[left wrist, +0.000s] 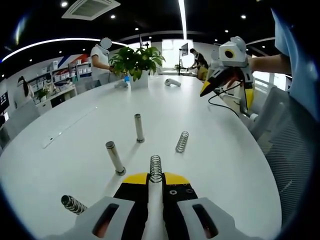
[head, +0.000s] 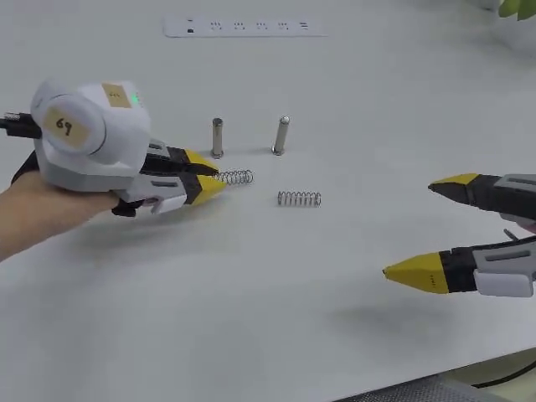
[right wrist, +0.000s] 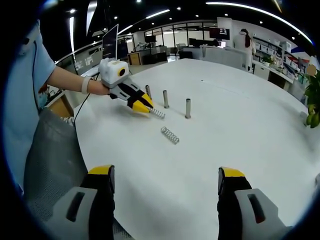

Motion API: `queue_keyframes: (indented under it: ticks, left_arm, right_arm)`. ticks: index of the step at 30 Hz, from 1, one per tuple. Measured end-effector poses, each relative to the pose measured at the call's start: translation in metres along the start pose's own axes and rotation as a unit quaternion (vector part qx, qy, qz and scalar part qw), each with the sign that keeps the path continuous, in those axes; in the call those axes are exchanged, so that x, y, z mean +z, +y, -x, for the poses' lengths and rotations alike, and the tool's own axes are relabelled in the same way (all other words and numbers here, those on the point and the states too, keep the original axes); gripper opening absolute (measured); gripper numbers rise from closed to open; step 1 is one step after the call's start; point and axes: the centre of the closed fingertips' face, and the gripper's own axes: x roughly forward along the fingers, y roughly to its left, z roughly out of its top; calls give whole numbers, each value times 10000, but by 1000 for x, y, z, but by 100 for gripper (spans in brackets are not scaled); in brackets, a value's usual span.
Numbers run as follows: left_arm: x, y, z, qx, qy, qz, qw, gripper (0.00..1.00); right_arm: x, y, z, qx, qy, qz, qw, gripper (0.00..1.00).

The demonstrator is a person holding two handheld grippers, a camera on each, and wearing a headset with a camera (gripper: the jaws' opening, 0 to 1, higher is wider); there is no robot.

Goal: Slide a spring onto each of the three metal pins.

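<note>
My left gripper (head: 216,177) is shut on one end of a small steel spring (head: 235,177), which sticks out past the yellow tips (left wrist: 156,176). Just beyond it two bare metal pins (head: 218,136) (head: 282,134) stand upright. A third pin (left wrist: 72,204) at the left gripper view's lower left carries a spring. Another spring (head: 299,198) lies loose on the white table, right of the held one. My right gripper (head: 420,229) hovers open and holds nothing at the right, well away from the pins (right wrist: 165,99).
A white power strip (head: 243,27) lies at the table's far side. The table's near edge (head: 469,368) runs close below the right gripper. A potted plant (left wrist: 135,60) stands further along the table. People stand in the office behind.
</note>
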Motion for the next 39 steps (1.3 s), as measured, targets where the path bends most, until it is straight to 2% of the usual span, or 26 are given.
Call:
queue_keyframes:
  ticks: [10, 18, 24, 29, 35, 39]
  left_arm:
    - [3, -4, 5, -24, -24, 19, 10000, 2]
    - [10, -11, 13, -69, -104, 2, 9999, 2]
    - [20, -20, 21, -166, -197, -24, 9997, 2]
    - [30, -35, 31, -329, -278, -97, 9990, 2]
    - [37, -58, 41, -569, -283, -229, 9977, 2]
    - [45, -72, 47, -689, -362, -248, 9967, 2]
  right_arm:
    - [2, 1, -1, 33, -13, 48, 10000, 83]
    - [9, 2, -3, 92, -29, 138, 9999, 83]
    - [15, 5, -5, 158, -62, 234, 9996, 83]
    - [20, 9, -7, 256, -81, 327, 9991, 82]
    - [30, 23, -11, 440, -159, 466, 9978, 81]
    - [34, 32, -14, 537, -197, 557, 9968, 79]
